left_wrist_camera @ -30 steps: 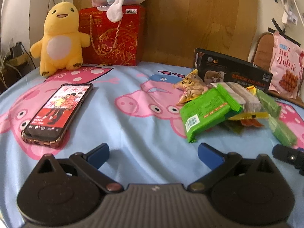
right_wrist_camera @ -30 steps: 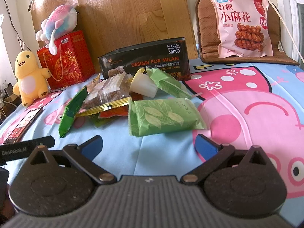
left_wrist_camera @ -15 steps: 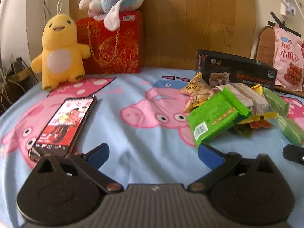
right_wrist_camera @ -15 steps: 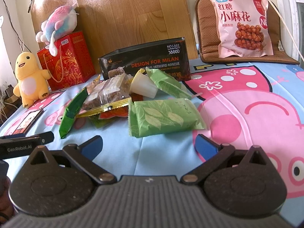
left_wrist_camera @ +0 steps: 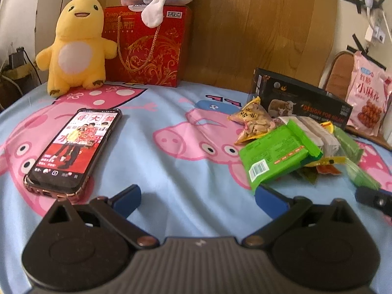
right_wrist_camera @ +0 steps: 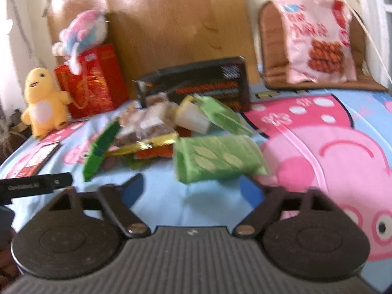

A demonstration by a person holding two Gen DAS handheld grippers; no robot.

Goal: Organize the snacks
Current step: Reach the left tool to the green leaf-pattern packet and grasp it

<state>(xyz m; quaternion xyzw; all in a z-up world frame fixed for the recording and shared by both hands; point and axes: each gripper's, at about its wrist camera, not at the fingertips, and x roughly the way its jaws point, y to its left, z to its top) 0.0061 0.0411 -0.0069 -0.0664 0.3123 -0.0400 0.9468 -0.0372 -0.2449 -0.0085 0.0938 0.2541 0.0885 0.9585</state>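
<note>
Left tool (left_wrist_camera: 198, 197) hangs over the bed sheet (left_wrist_camera: 171, 178), jaws wide apart, nothing between them. Snack pile (left_wrist_camera: 294, 144) sits right of centre in the left view, bright green packet (left_wrist_camera: 274, 156) at its near edge, just beyond the right fingertip. Phone (left_wrist_camera: 73, 147) lies left of frame, well apart from the pile. Yellow plush (left_wrist_camera: 76, 41) and red gift bag (left_wrist_camera: 147, 49) stand upper left.

Right view is blurred. Right tool (right_wrist_camera: 193, 191) has just been closing its jaws, still apart, nothing gripped. Leaf-print green packet (right_wrist_camera: 218, 159) lies just beyond the fingertips, centre frame. Black box (right_wrist_camera: 196, 85) stands behind the pile; pink bag (right_wrist_camera: 316, 36) upper right.
</note>
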